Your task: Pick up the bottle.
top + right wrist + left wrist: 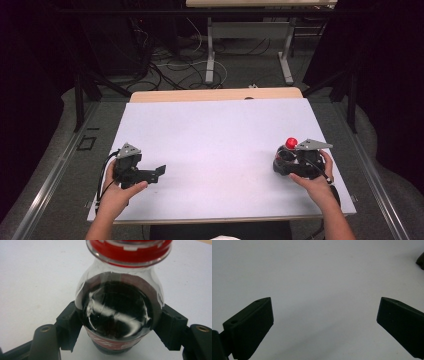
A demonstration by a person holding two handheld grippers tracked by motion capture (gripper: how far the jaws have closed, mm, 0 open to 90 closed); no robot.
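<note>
Your left gripper (159, 172) sat low at about eight o'clock on the white table (215, 135), its jaws spread wide with bare tabletop between them and nothing held. Over at about four o'clock, your right gripper (281, 161) was clamped on the cola bottle (117, 312), one jaw pressed against each side of its body below the shoulder. The bottle, dark liquid under a red cap (291, 142), stood near the table's right edge, well apart from your left gripper.
</note>
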